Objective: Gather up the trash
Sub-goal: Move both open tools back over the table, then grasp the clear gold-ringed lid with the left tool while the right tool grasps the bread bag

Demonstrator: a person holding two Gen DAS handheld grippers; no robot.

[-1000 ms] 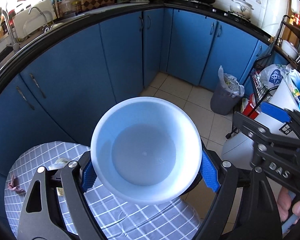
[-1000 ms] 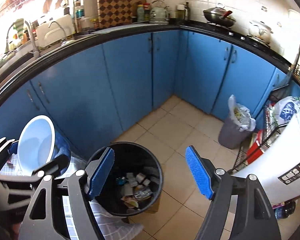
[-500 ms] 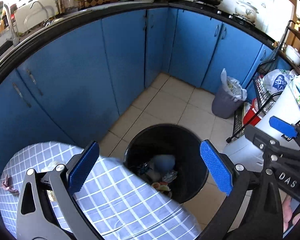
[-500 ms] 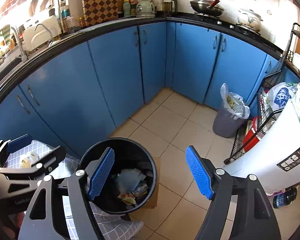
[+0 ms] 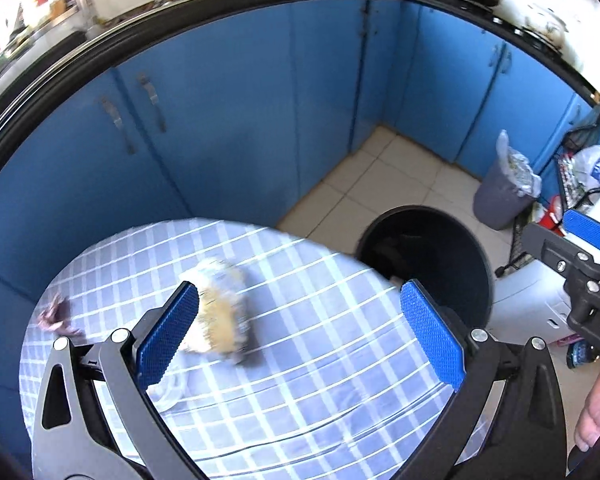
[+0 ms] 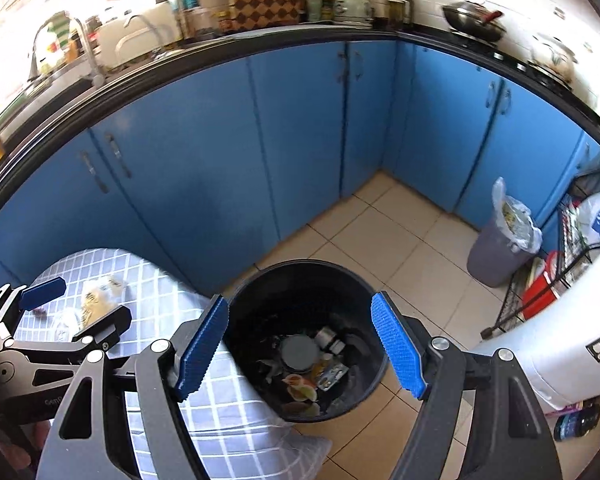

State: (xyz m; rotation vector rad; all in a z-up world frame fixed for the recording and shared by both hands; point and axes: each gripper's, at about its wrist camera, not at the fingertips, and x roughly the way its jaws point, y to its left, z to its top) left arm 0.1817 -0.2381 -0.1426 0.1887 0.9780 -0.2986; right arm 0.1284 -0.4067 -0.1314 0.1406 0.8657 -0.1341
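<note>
My left gripper (image 5: pixel 300 332) is open and empty above the checked tablecloth (image 5: pixel 320 360). A crumpled clear wrapper with yellowish content (image 5: pixel 220 312) lies on the cloth just right of the left finger. A small dark reddish scrap (image 5: pixel 56 316) lies at the cloth's left edge. The black trash bin (image 6: pixel 304 340) stands on the floor beside the table, holding a white bowl (image 6: pixel 299 353) and other trash. My right gripper (image 6: pixel 300 348) is open and empty, right over the bin. The bin also shows in the left wrist view (image 5: pixel 432 256).
Blue cabinets (image 6: pixel 260 140) with a black countertop curve around the back. A grey bin with a bag liner (image 6: pixel 500 244) stands on the tiled floor at right. A wire rack with bags (image 6: pixel 580 240) and a white appliance (image 6: pixel 560 340) are at far right.
The left gripper let go of the white bowl, which now lies in the black bin. The left gripper then swung left over the table toward the wrapper. The right gripper stayed over the bin.
</note>
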